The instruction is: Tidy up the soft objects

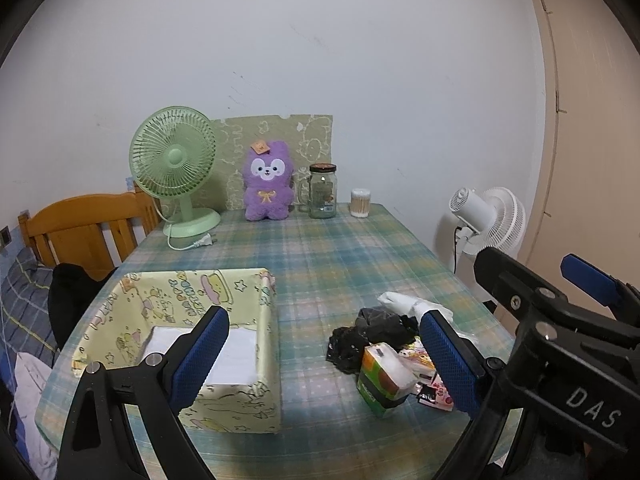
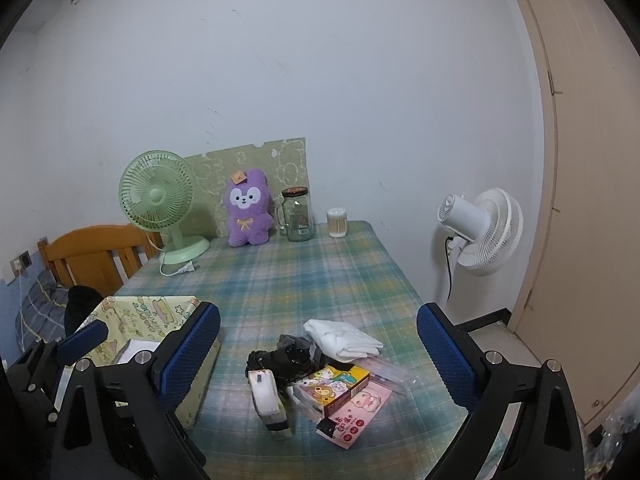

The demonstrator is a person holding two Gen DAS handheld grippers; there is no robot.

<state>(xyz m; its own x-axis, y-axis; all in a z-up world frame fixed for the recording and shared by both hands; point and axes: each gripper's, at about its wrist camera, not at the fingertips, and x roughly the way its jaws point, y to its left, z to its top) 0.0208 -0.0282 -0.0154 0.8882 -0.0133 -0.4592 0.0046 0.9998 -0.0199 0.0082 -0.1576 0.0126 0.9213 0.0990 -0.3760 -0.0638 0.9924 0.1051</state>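
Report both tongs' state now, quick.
Left tongs: open, holding nothing.
Right tongs: open, holding nothing.

Far end of the table, as we see it

We find a green fan [image 1: 173, 160], a jar [image 1: 322, 191] and a swab tub [image 1: 360, 202] along the wall; a white fan [image 2: 486, 232] stands on the floor beside a door [image 2: 592, 184], a wooden headboard [image 1: 80, 232] at left.
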